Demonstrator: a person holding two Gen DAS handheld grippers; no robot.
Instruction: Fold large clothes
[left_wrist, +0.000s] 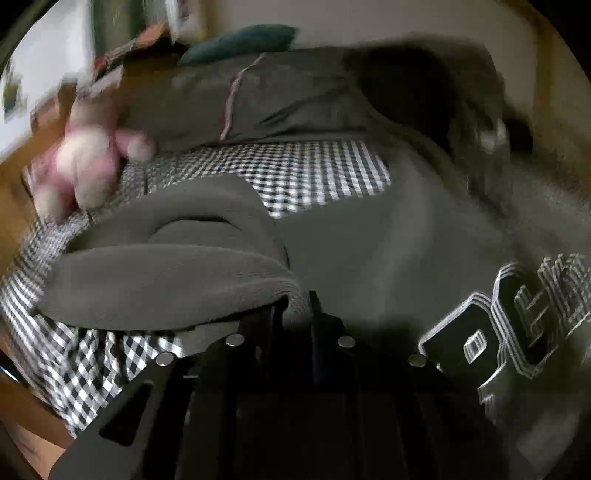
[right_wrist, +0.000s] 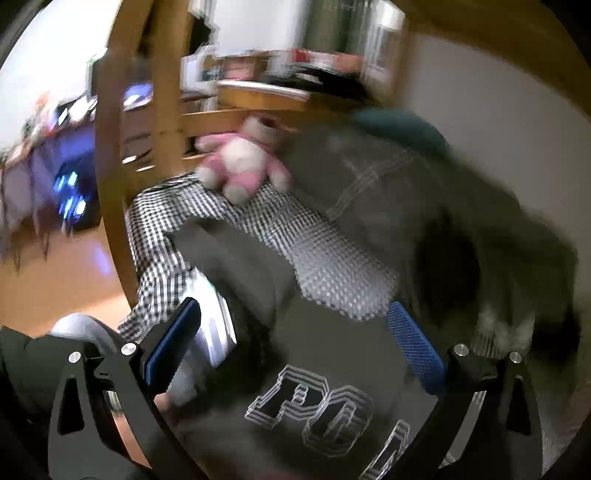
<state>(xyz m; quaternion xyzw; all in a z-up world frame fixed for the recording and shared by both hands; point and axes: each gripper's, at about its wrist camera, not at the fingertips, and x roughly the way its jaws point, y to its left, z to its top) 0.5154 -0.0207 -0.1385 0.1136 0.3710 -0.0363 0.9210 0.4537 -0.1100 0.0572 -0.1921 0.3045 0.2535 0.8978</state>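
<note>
A grey sweatshirt (left_wrist: 406, 258) with black and white block lettering lies spread on a black-and-white checked bedsheet (left_wrist: 314, 173). My left gripper (left_wrist: 295, 306) is shut on a bunched fold of the sweatshirt, and a thick rolled part of the cloth (left_wrist: 166, 284) hangs to its left. In the right wrist view the sweatshirt (right_wrist: 332, 369) lies below my right gripper (right_wrist: 295, 310), which stands wide open. Its blue pads (right_wrist: 413, 343) are far apart and nothing is pressed between them. The picture is blurred.
A pink and white plush toy (right_wrist: 240, 162) sits on the checked sheet near a wooden bed frame (right_wrist: 110, 184). A grey pillow (left_wrist: 295, 99) and a teal cushion (left_wrist: 240, 40) lie at the far end by the wall. Wooden floor (right_wrist: 55, 288) shows on the left.
</note>
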